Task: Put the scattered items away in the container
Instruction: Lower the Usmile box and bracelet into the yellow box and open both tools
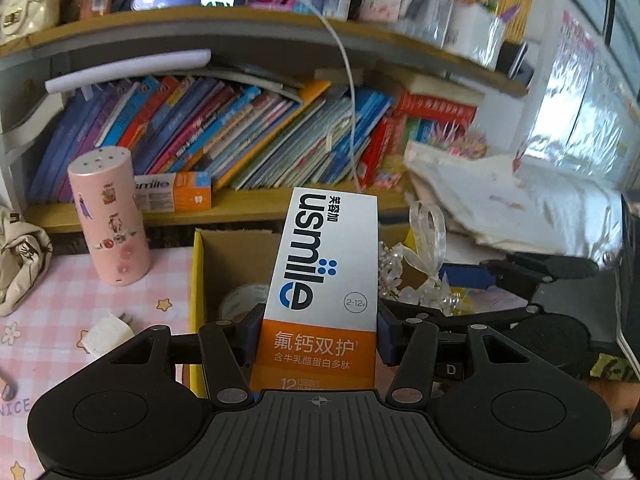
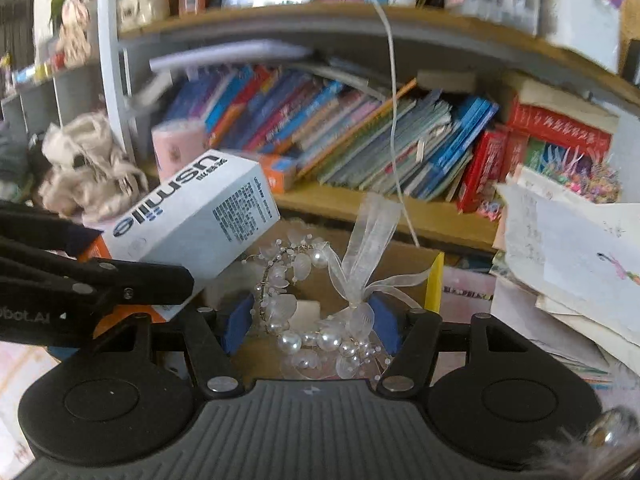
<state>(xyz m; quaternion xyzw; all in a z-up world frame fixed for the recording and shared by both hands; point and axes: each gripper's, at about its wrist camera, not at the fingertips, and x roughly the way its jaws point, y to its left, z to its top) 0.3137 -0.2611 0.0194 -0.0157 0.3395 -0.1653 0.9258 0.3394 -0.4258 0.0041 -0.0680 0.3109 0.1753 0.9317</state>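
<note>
My left gripper (image 1: 318, 334) is shut on a silver and orange usmile toothpaste box (image 1: 324, 276) and holds it over the open cardboard box (image 1: 236, 256) with yellow edges. The toothpaste box also shows in the right wrist view (image 2: 192, 220), tilted over the cardboard box (image 2: 416, 268). My right gripper (image 2: 312, 320) is shut on a pearl and ribbon hair wreath (image 2: 320, 320), also above the cardboard box. The wreath shows in the left wrist view (image 1: 416, 276) to the right of the toothpaste box. A roll of tape (image 1: 244, 300) lies inside the cardboard box.
A pink cylinder with stickers (image 1: 108, 216) stands on the pink checked table cover (image 1: 60, 320). A white plug (image 1: 106, 332) lies near it. A second usmile box (image 1: 172, 192) sits on the bookshelf ledge. Loose papers (image 2: 568, 256) pile at the right.
</note>
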